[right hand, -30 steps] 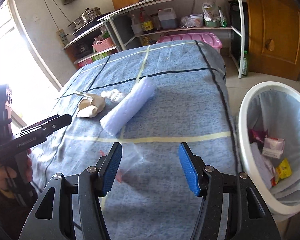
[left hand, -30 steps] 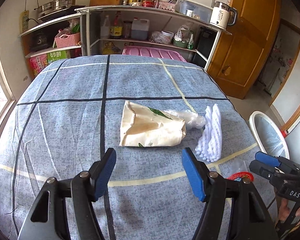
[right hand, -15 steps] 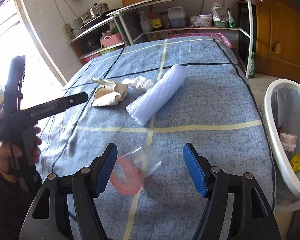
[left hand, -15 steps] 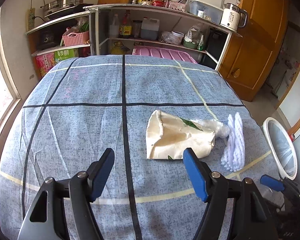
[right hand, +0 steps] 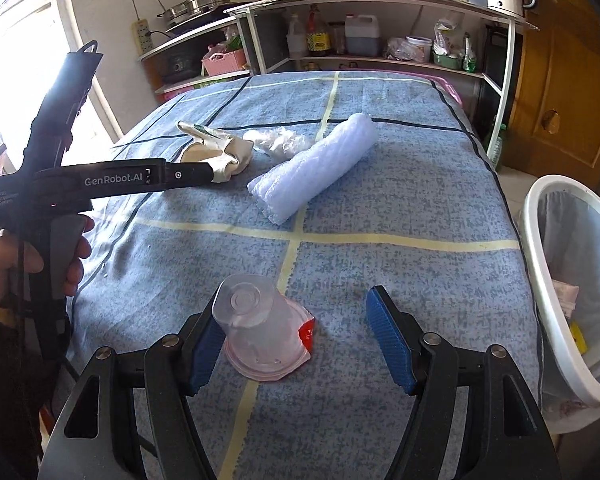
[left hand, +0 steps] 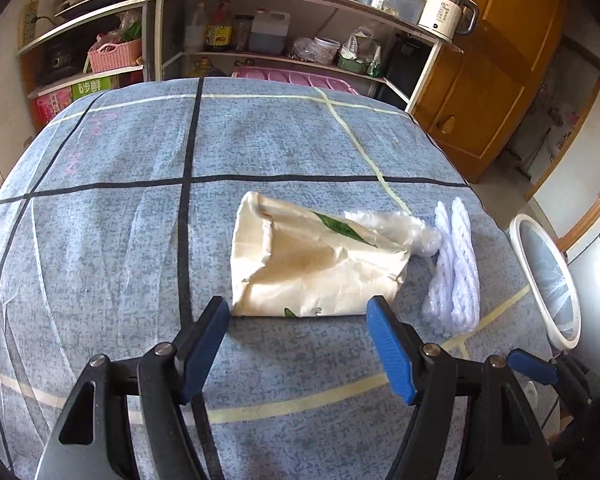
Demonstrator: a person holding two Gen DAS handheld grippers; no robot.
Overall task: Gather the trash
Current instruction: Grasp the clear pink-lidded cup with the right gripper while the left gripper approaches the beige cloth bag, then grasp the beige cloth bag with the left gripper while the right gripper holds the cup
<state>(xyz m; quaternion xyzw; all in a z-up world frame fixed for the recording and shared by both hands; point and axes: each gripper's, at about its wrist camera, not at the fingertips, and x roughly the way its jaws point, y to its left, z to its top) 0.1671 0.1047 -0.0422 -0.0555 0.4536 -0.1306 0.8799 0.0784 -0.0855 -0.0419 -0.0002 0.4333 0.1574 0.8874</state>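
Observation:
A crumpled cream paper bag (left hand: 316,264) lies on the blue checked tablecloth (left hand: 120,220), just beyond my open left gripper (left hand: 298,344). A clear plastic wad (left hand: 396,228) and a white foam net roll (left hand: 454,268) lie to its right. In the right wrist view, a clear plastic cup with a red-edged lid (right hand: 260,332) lies between the fingers of my open right gripper (right hand: 296,336), against the left finger (right hand: 206,344). The bag (right hand: 220,152), wad (right hand: 280,142) and roll (right hand: 312,168) lie farther off. The left gripper body (right hand: 100,180) reaches toward the bag.
A white trash bin (right hand: 572,280) with a liner and some wrappers stands off the table's right edge; it also shows in the left wrist view (left hand: 548,280). Shelves (left hand: 280,40) with bottles, pots and a kettle stand behind the table. A wooden cabinet (right hand: 564,80) is at the right.
My left gripper has moved closer to the paper bag. My right gripper has swung left and closed in on the plastic cup, which now sits between its fingers.

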